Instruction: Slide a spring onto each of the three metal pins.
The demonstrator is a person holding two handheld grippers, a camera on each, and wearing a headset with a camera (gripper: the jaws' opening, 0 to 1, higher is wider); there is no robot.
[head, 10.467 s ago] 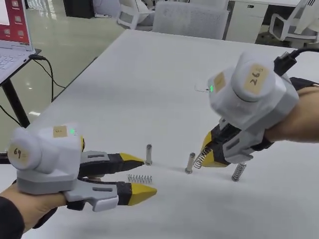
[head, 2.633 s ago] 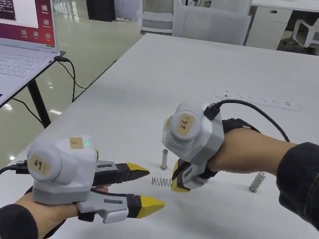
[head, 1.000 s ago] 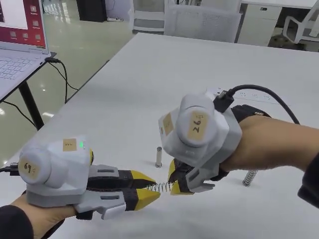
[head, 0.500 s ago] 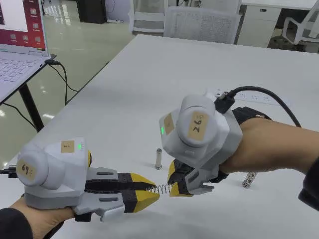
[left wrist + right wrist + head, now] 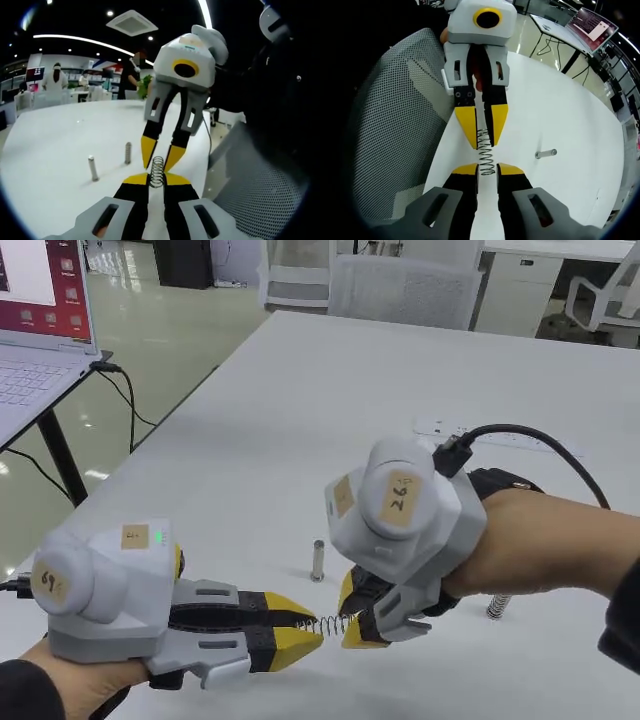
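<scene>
A small steel spring [image 5: 330,623] hangs level above the white table [image 5: 300,420], held at both ends. My left gripper [image 5: 305,630] is shut on its left end and my right gripper [image 5: 352,625] on its right end. In the left gripper view the spring [image 5: 157,171] stands between my own yellow tips, and the right gripper [image 5: 160,159] reaches down onto its far end. The right gripper view shows the spring [image 5: 485,152] running up to the left gripper [image 5: 483,131]. A bare pin [image 5: 317,560] stands just behind, and farther right a pin wears a spring [image 5: 497,605]. Two pins [image 5: 93,167] [image 5: 128,152] stand to the left.
A white power strip [image 5: 480,435] and the right gripper's black cable [image 5: 540,445] lie on the table behind my right hand. An open laptop [image 5: 40,300] sits on a stand off the left edge. Office chairs [image 5: 400,285] stand at the far end.
The right gripper left the pins, picked the loose spring off the table and lifted it; the left gripper closed on its other end. Over the last second both sank slightly.
</scene>
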